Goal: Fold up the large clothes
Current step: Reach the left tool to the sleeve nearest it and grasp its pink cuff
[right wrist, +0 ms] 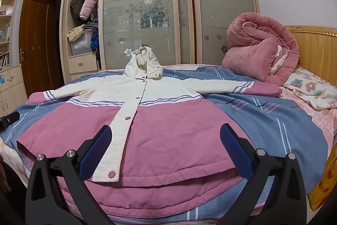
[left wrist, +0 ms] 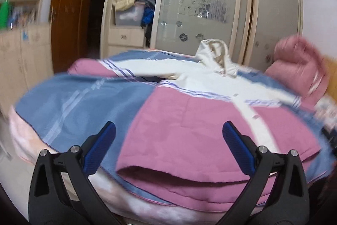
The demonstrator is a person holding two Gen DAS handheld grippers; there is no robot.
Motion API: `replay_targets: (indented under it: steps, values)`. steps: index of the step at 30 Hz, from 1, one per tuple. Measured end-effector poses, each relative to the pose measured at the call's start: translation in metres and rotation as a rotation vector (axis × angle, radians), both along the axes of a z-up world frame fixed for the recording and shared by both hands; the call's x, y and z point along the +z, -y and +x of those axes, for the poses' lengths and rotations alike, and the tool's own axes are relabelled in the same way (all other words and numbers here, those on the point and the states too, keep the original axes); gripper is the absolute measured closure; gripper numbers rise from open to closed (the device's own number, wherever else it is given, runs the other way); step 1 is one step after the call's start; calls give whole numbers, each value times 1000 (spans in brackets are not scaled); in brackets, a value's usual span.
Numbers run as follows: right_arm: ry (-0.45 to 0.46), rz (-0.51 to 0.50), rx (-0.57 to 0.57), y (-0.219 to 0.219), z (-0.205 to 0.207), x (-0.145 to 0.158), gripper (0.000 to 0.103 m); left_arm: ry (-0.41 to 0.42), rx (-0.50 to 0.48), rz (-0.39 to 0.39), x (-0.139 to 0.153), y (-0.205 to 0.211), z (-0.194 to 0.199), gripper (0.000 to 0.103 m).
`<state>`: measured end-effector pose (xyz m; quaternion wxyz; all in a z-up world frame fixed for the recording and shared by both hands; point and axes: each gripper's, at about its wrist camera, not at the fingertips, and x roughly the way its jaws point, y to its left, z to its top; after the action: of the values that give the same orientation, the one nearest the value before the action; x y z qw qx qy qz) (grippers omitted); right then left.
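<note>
While the pink and white jacket [right wrist: 147,119] lies spread flat, front up, on the blue striped blanket [right wrist: 273,119], we hold our left gripper [left wrist: 168,140] and right gripper [right wrist: 165,140] above its hem, both spread wide and empty. Beyond the jacket's sleeve sits a rolled pink quilt [right wrist: 257,50].

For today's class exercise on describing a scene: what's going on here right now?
A person holds two grippers over a bed, about to fold a pink-and-white hooded jacket. The jacket lies spread flat, buttoned, sleeves out, on a blue striped blanket. The left gripper and right gripper are both open above the hem, holding nothing. A rolled pink quilt sits by the headboard.
</note>
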<state>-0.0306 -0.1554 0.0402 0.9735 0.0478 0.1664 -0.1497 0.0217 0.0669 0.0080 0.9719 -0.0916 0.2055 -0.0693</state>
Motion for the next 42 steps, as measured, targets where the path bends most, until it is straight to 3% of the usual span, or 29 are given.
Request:
replay_targets:
  steps: [4, 6, 9, 10, 12, 14, 17, 22, 25, 26, 28, 31, 33, 37, 42]
  values:
    - [-9, 9, 5, 1, 3, -1, 1, -52, -87, -356, 0, -56, 19, 2]
    - [-14, 17, 10, 2, 4, -1, 1, -60, -73, -514, -3, -89, 30, 2]
    - [-25, 16, 22, 2, 7, -3, 1, -21, -63, -672, -2, -143, 53, 2]
    - [-31, 15, 26, 1, 8, -4, 1, -5, -20, -740, -1, -169, 63, 2]
    - [-38, 17, 33, 2, 11, -5, 1, -11, 78, -797, 3, -205, 81, 2]
    - [-40, 25, 35, 2, 13, -5, 1, 24, 93, -819, 8, -237, 105, 2]
    - [-46, 46, 44, 3, 18, -6, 1, 73, 28, -896, 10, -282, 152, 2]
    - [-63, 35, 62, -3, 24, -9, 1, 14, 110, -1008, -20, -337, 227, 2]
    - [-74, 18, 66, -5, 26, -10, 1, -65, 170, -1044, -41, -355, 243, 2]
    - [-74, 13, 64, -6, 26, -11, 1, -82, 209, -1045, -49, -358, 241, 2]
    - [-68, 14, 61, -4, 25, -11, 1, -63, 158, -1031, -52, -351, 231, 2]
    - [-64, 15, 59, -4, 25, -10, 1, -16, 72, -886, -43, -336, 220, 2]
    - [-77, 18, 68, -7, 30, -12, 1, 3, 39, -860, -40, -333, 214, 2]
    - [-98, -4, 100, -19, 35, -14, 1, 32, 1, -956, -31, -344, 233, 2]
    - [-108, -17, 94, -21, 38, -16, 1, -25, 33, -1019, -33, -349, 279, 2]
